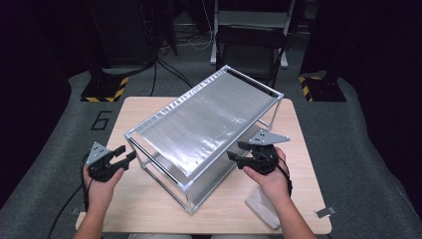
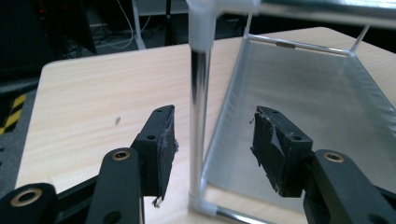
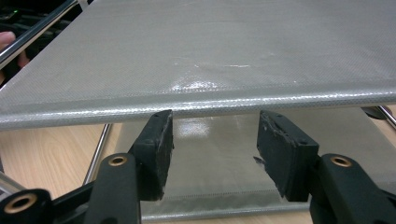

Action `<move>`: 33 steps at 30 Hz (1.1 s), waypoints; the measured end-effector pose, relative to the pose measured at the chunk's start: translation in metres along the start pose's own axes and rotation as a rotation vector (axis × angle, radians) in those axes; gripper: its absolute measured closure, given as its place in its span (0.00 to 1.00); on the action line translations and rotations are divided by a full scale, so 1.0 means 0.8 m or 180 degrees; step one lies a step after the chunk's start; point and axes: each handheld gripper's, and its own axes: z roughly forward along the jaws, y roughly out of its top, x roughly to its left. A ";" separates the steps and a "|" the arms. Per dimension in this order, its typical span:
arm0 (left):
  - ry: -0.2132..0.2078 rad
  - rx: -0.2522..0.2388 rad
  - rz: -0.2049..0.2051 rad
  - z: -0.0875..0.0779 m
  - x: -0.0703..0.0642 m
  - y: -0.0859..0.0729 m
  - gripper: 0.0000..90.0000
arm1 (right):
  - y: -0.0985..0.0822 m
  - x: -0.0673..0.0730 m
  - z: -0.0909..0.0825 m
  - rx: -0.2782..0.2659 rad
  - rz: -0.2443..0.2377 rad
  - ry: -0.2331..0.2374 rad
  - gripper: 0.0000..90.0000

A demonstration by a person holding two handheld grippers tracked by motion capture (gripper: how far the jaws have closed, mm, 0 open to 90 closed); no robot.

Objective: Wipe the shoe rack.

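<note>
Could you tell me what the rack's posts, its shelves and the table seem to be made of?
The posts look like polished metal tube: mirror-like streaks, with white, probably plastic, corner joints. The shelves seem a silvery woven mesh or coated fabric: fine dotted texture, soft sheen. The table looks like pale matte wood or laminate, with faint grain.

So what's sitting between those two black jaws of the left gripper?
An upright metal post of the shelf rack stands between the open jaws, untouched, seen in the left gripper view.

A single large digit "6" (image 1: 102, 120) is marked in dark strokes on the grey floor mat (image 1: 59, 149), just left of the counter's (image 1: 149, 199) far corner; nothing else is legible
</note>
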 end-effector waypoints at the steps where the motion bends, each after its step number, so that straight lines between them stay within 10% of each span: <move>1: 0.0010 0.0015 0.0002 0.003 0.001 0.001 0.54 | 0.000 0.000 0.000 -0.0011 -0.0014 0.0014 0.51; 18: 0.0037 0.0183 0.0078 0.020 0.002 0.008 0.88 | 0.001 -0.001 0.000 -0.0014 -0.0011 0.0047 0.51; 33: -0.0086 0.0156 0.0110 0.003 -0.006 -0.001 0.90 | 0.002 -0.003 0.002 -0.0050 0.0039 0.0061 0.51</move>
